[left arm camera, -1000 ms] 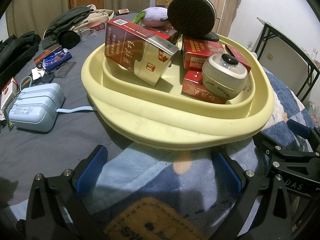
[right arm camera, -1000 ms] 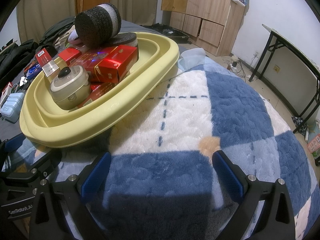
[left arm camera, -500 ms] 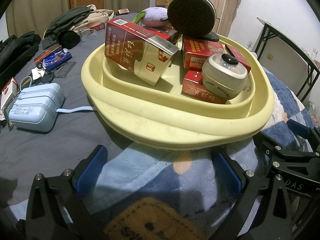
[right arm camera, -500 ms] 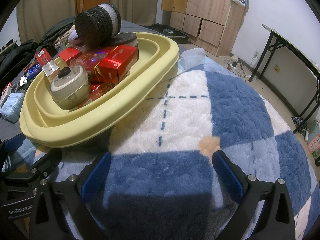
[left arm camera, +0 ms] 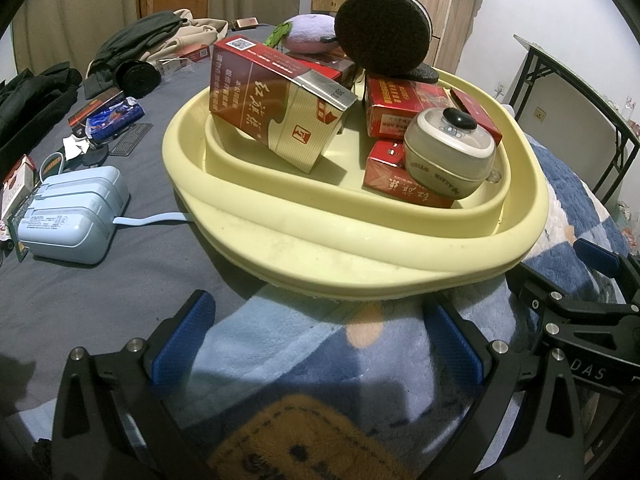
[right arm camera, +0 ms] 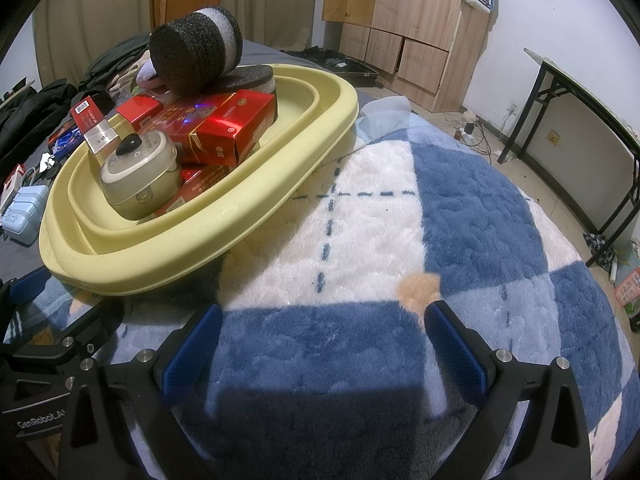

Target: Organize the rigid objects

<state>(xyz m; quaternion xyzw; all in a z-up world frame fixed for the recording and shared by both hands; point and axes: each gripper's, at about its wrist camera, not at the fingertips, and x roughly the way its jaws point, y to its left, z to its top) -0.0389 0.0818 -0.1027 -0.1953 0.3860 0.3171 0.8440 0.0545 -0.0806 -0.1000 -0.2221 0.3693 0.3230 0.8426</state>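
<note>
A pale yellow basin (left arm camera: 320, 248) (right arm camera: 248, 220) rests on a blue and white plush blanket. Inside it lie several red cartons (left arm camera: 276, 116) (right arm camera: 236, 128), a small beige rice-cooker-shaped box (left arm camera: 448, 160) (right arm camera: 140, 176) and a black foam roll (left arm camera: 384, 40) (right arm camera: 196, 56). My left gripper (left arm camera: 316, 340) hovers open just in front of the basin's near rim, with nothing between its fingers. My right gripper (right arm camera: 324, 348) is open over the blanket to the right of the basin, holding nothing. Its frame shows at the right edge of the left wrist view.
A light blue plastic case (left arm camera: 72, 216) with a strap lies on the grey sheet left of the basin. Small packets (left arm camera: 116, 114) and dark clothes (left arm camera: 132, 48) sit farther back. A wooden cabinet (right arm camera: 408, 28) and a black-legged table (right arm camera: 580, 120) stand beyond the bed.
</note>
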